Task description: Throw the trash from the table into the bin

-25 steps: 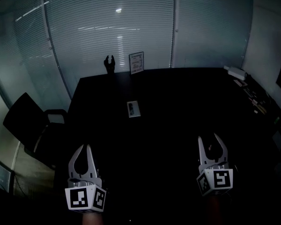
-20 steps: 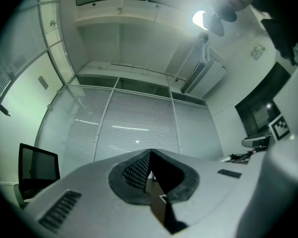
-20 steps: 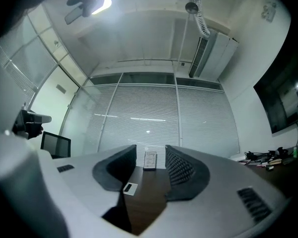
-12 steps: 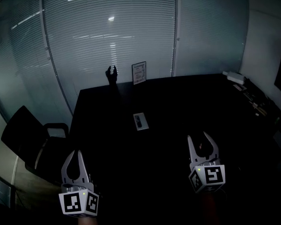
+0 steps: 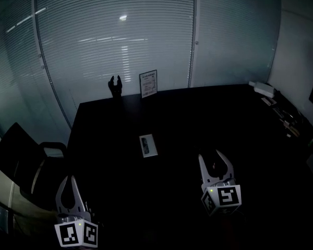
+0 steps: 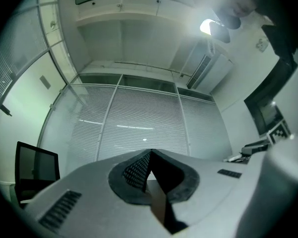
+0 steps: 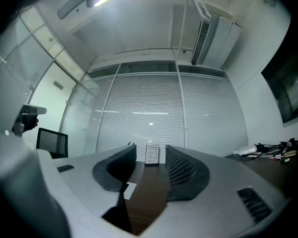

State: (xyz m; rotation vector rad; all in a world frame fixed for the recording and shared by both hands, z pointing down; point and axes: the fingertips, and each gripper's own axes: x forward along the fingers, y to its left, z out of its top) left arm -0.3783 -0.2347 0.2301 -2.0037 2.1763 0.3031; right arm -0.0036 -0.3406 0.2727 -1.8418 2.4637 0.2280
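A small flat white packet (image 5: pixel 147 145) with a dark mark lies alone in the middle of the dark table (image 5: pixel 229 119). The right gripper view catches it low between the jaws, well ahead of them (image 7: pixel 128 190). My right gripper (image 5: pixel 211 156) hangs over the table's near right part, open and empty, pointing at the far wall. At the near left corner, by the table's edge, my left gripper (image 5: pixel 68 179) has its tips (image 6: pixel 149 153) meeting and holds nothing. No bin is in any view.
A framed white sign (image 5: pixel 148 83) and a dark hand-shaped ornament (image 5: pixel 115 86) stand at the table's far edge before the glass wall with blinds. A black office chair (image 5: pixel 21 158) stands to the left. White devices and cables (image 5: pixel 264 89) lie along the right edge.
Both grippers have drifted left and lower in the head view, the left one nearly to the bottom edge. The white packet sits lower in the picture. Neither gripper's jaws have changed.
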